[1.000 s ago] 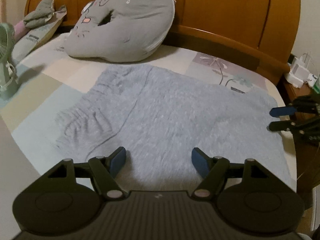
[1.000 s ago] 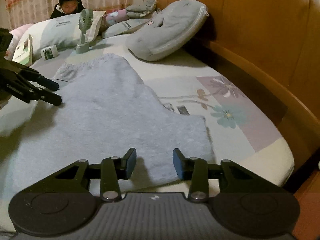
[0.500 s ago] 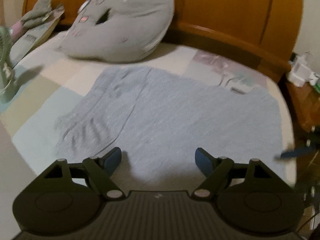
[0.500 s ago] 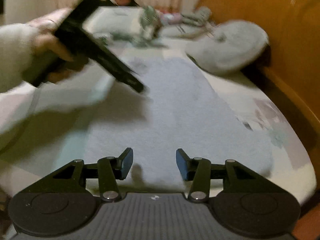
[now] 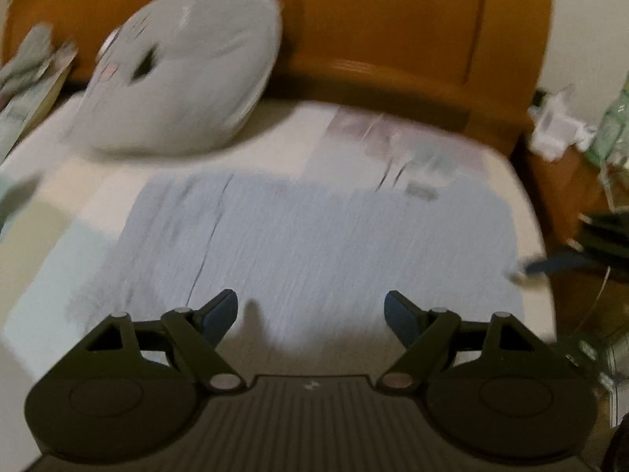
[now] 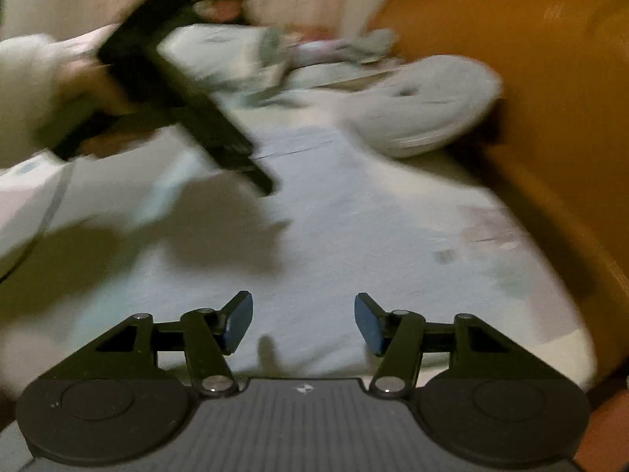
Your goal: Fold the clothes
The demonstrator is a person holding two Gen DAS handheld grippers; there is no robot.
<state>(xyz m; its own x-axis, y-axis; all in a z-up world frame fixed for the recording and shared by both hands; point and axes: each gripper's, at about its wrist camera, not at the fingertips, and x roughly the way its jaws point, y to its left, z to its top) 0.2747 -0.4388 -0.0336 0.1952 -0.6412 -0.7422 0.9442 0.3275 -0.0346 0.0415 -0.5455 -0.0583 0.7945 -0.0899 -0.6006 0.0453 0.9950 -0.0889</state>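
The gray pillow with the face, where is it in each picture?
Left wrist view: gray face pillow sits upper left, against the wooden headboard.
Right wrist view: the pillow sits upper right, beside the headboard.
Shared landmark: the blue garment spread on the bed.

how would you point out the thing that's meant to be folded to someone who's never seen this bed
Start at the wooden headboard and the round grey cushion with a cartoon face leaning against it. On the patterned sheet just in front of that cushion lies the pale blue garment, spread flat. It is the only plain, fuzzy blue piece there, with a seam running down its left part.
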